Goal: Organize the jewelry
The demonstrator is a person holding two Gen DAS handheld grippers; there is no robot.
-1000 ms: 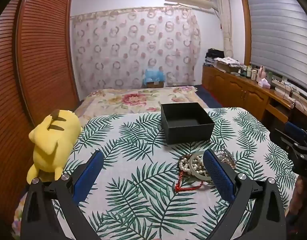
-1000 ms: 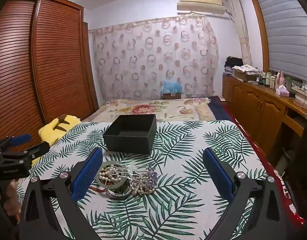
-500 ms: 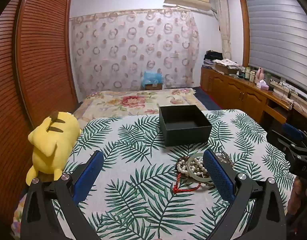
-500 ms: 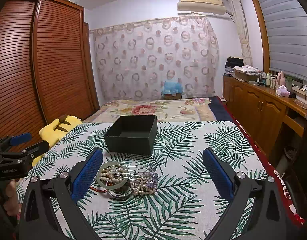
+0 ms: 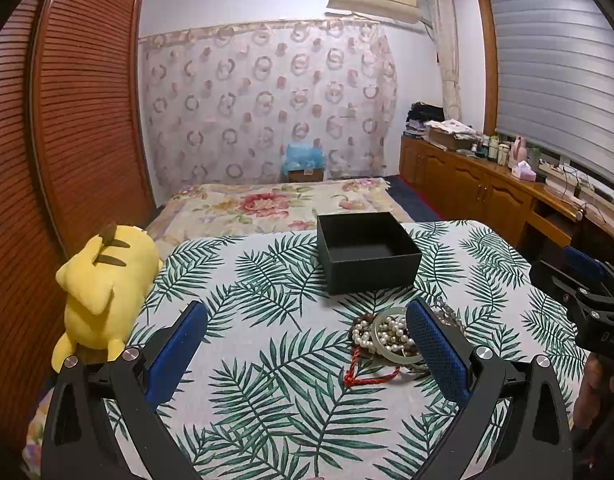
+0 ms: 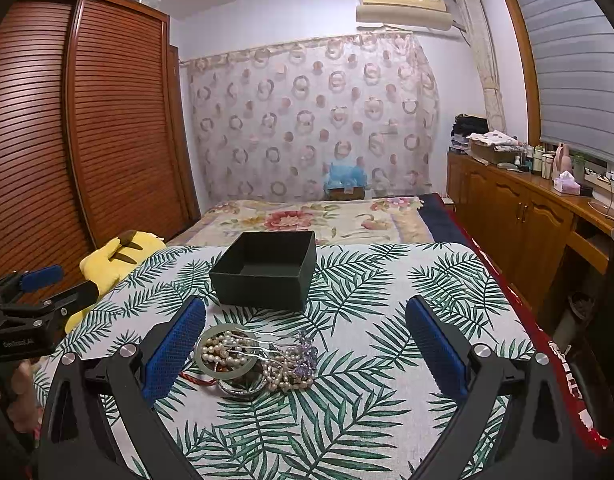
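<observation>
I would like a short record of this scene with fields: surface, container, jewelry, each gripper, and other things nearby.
surface: table with a palm-leaf cloth
container: black box, open, nothing visible inside, behind the jewelry
jewelry pile: pearl strands, pale green bangle, red cord, purple beads, all in one tangle on the cloth
left gripper: open, holds nothing, pile beside its right finger
right gripper: open, holds nothing, pile near its left finger
nearby: yellow plush toy at the table's left edge

cloth (image 6: 387, 360) right of jewelry pile (image 6: 255, 360): open | black box (image 6: 267, 276) behind (near)
</observation>
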